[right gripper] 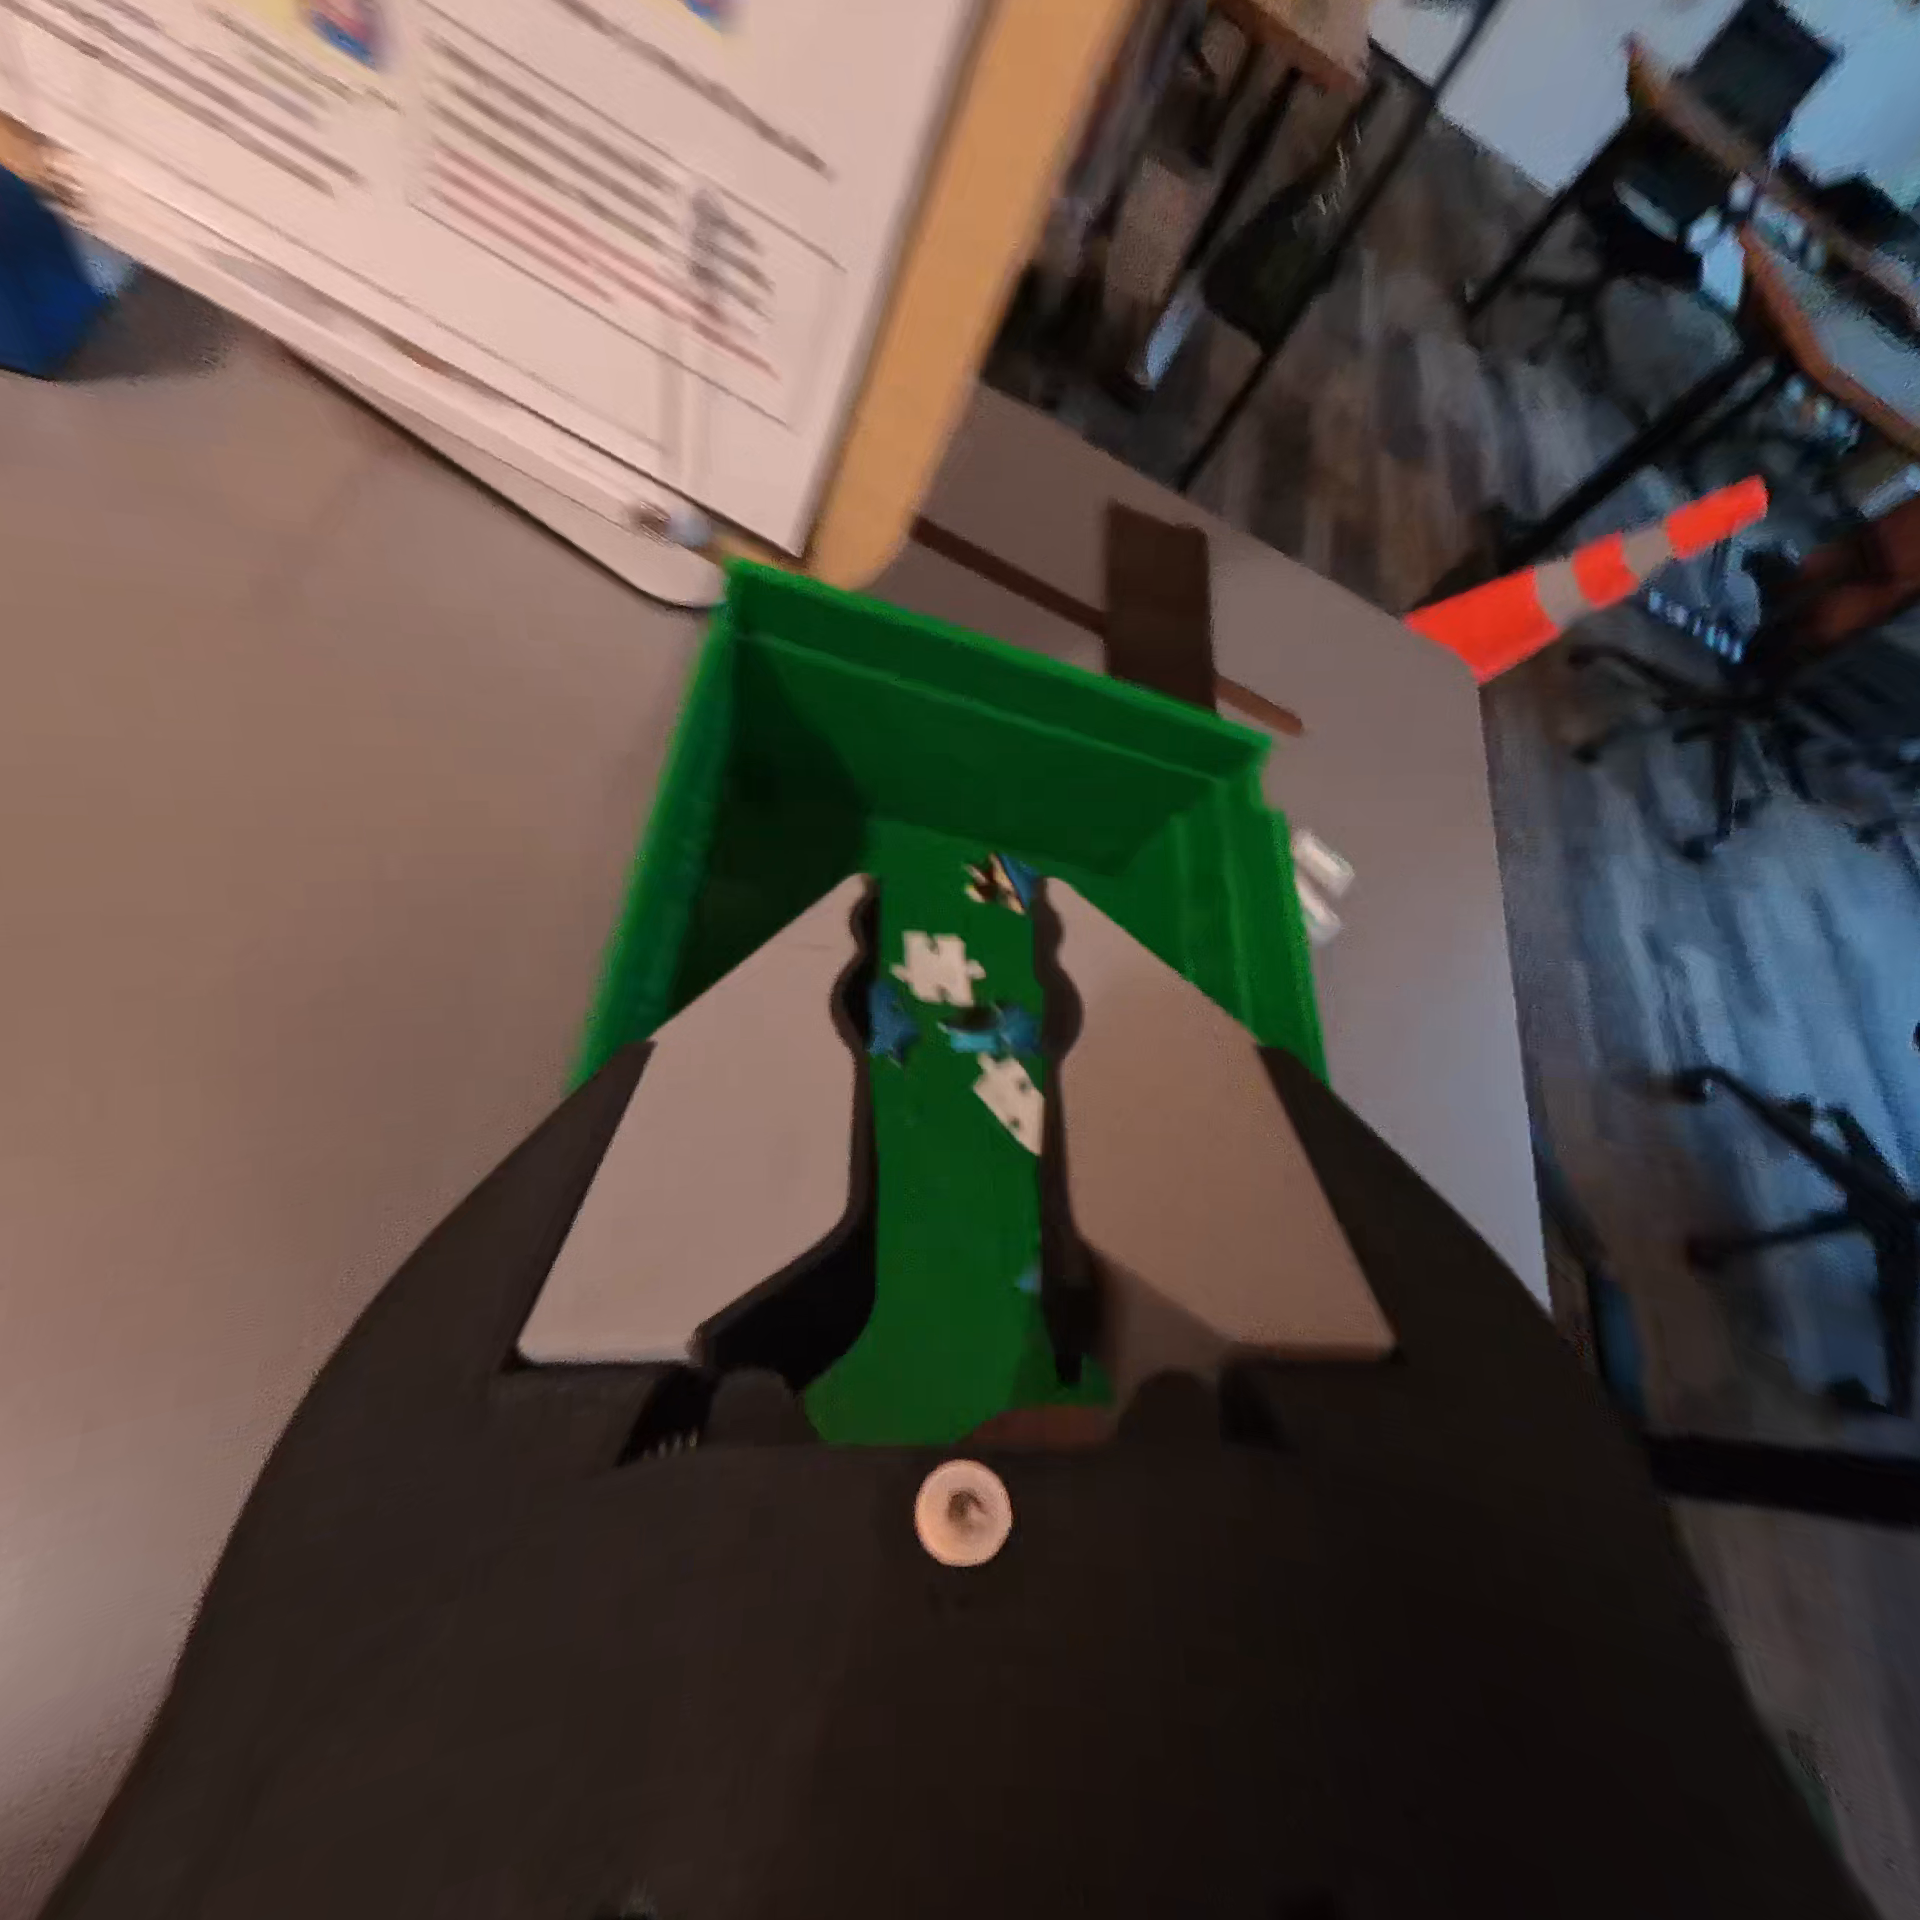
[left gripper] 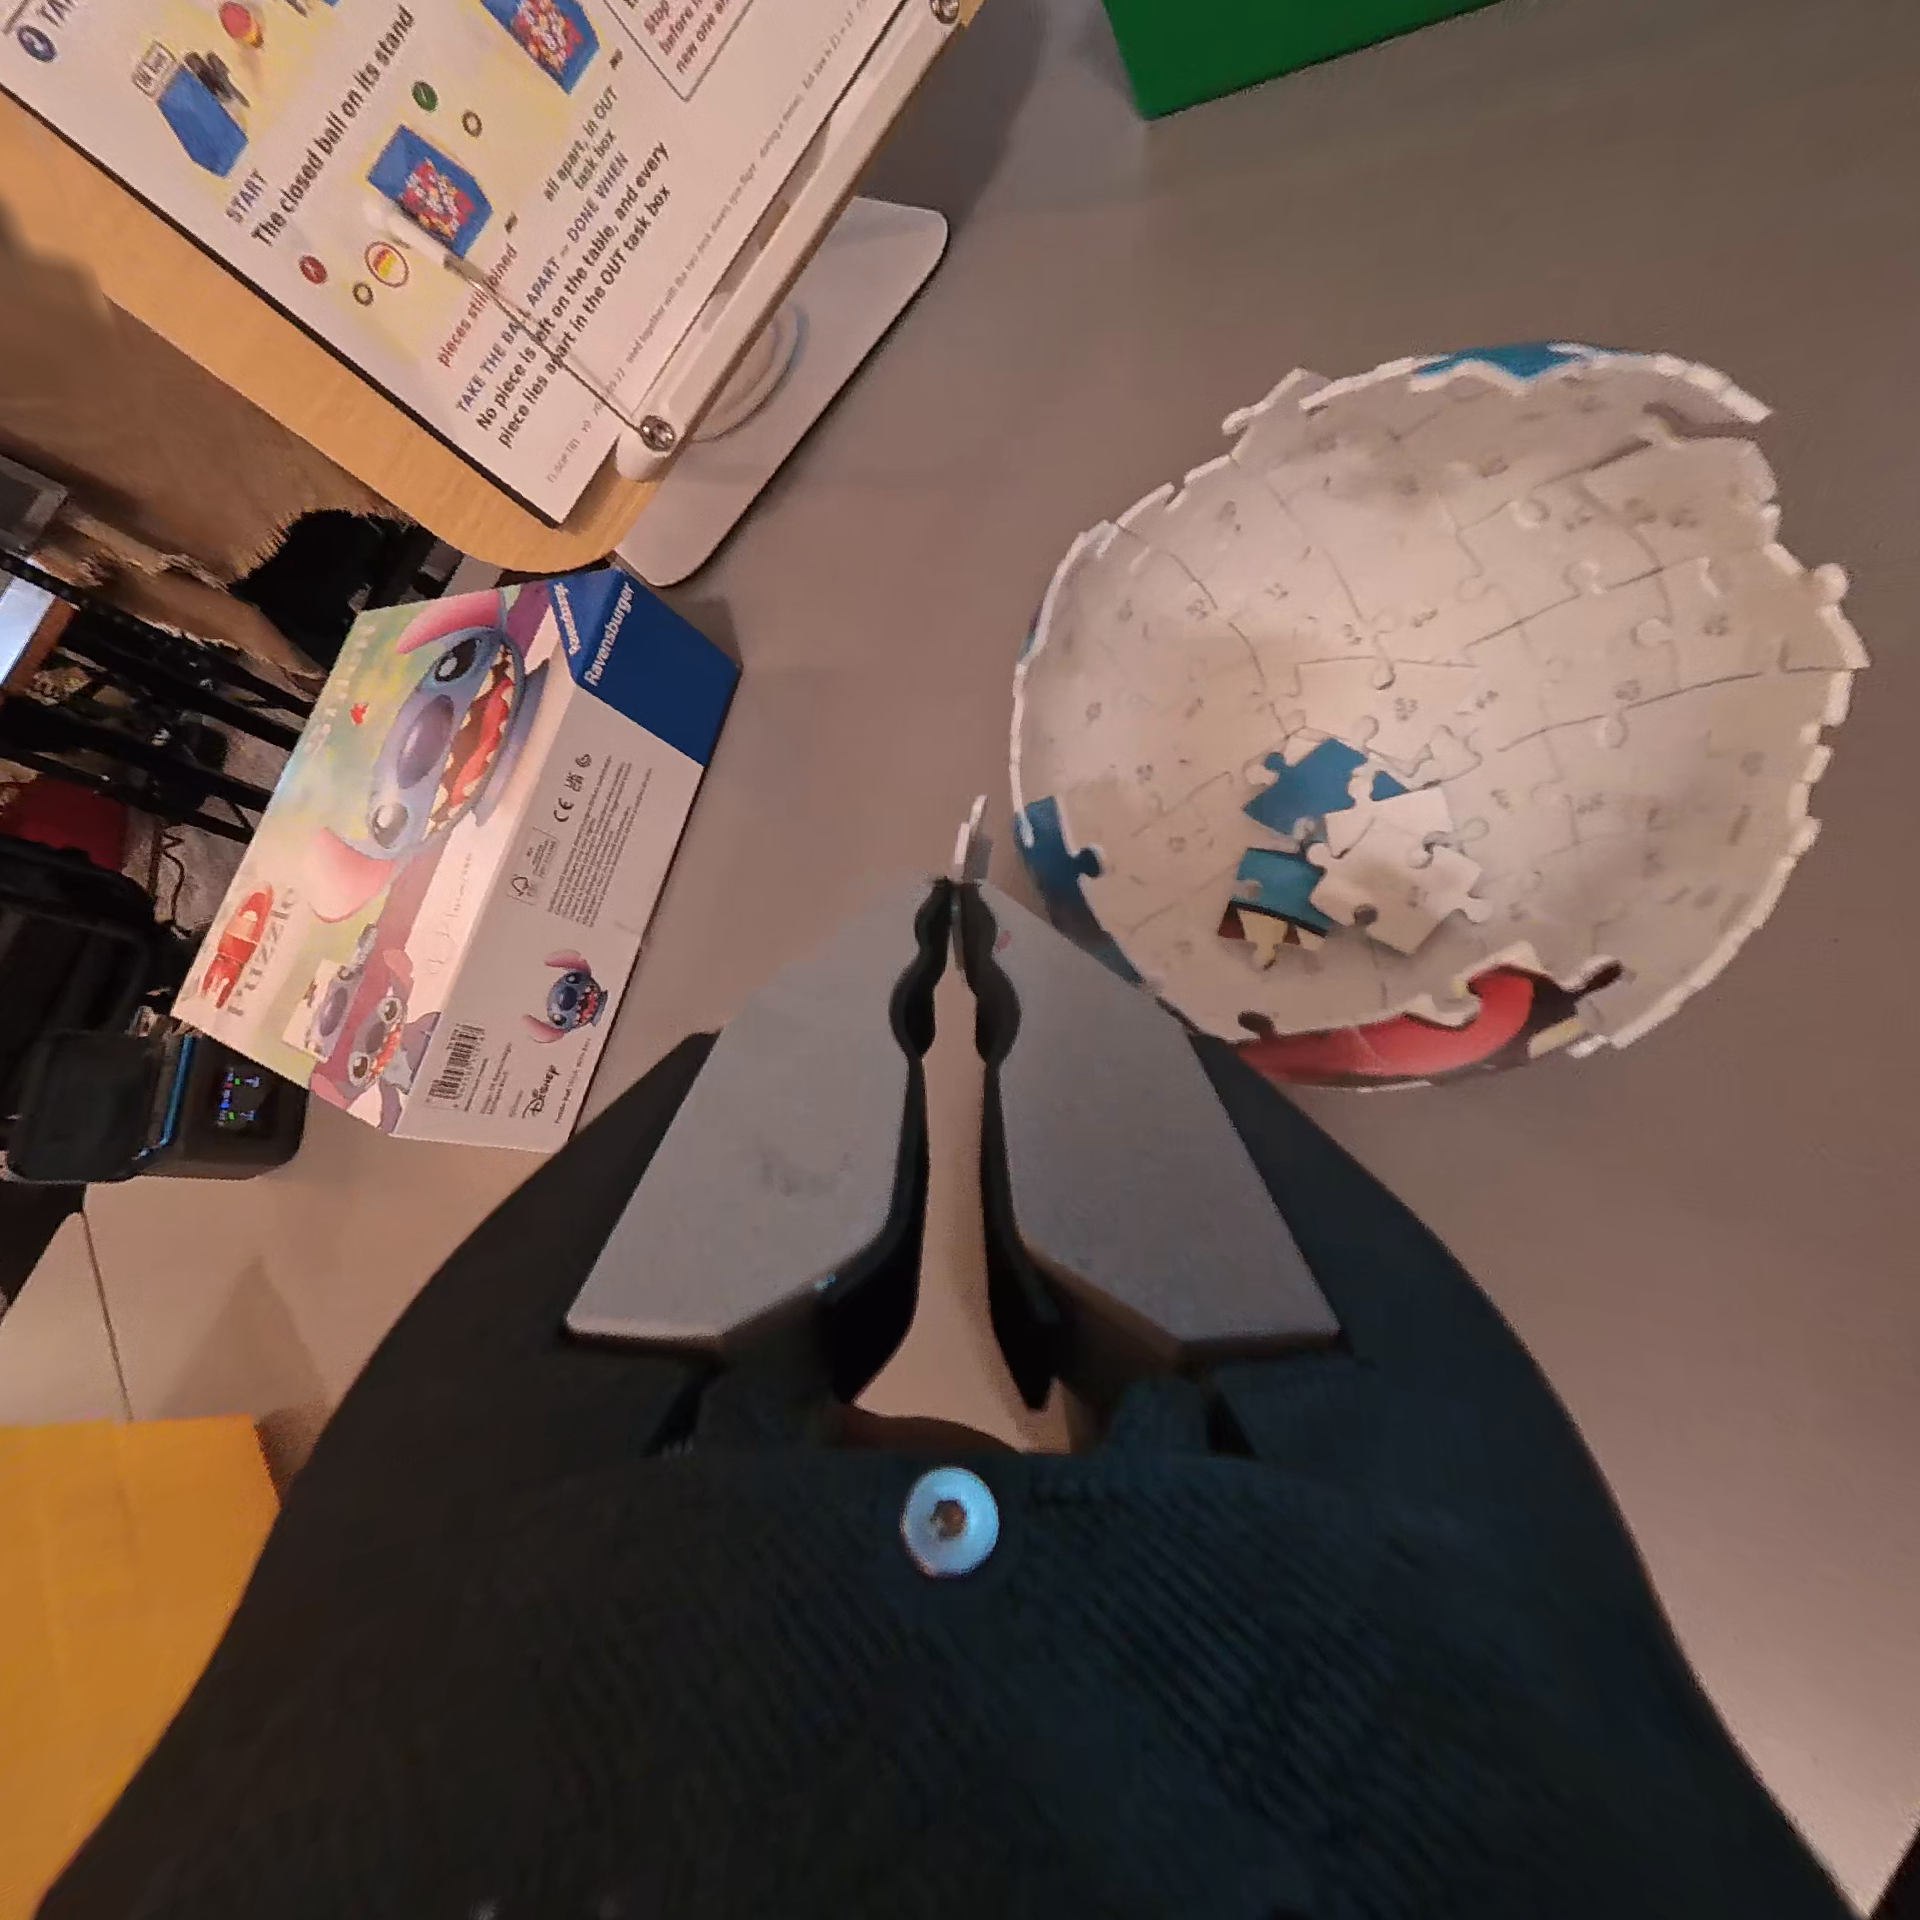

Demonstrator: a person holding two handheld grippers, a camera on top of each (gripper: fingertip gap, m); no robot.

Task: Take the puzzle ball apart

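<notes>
Claw (left gripper: 954, 885) pinching puzzle piece (left gripper: 975, 844), beside shell rim (left gripper: 1023, 727)

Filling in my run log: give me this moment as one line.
left gripper: shut on puzzle piece, beside half puzzle ball | right gripper: open, empty, over green box with loose pieces

A: From my right wrist view, motion blur smears the instruction board (right gripper: 499, 208); I can't resolve the loose puzzle pieces (right gripper: 940, 966) in the green box (right gripper: 997, 727).

B: Noted. My left wrist view crops the green box (left gripper: 1247, 52) and yellow box (left gripper: 104, 1558) at the edges.
</notes>
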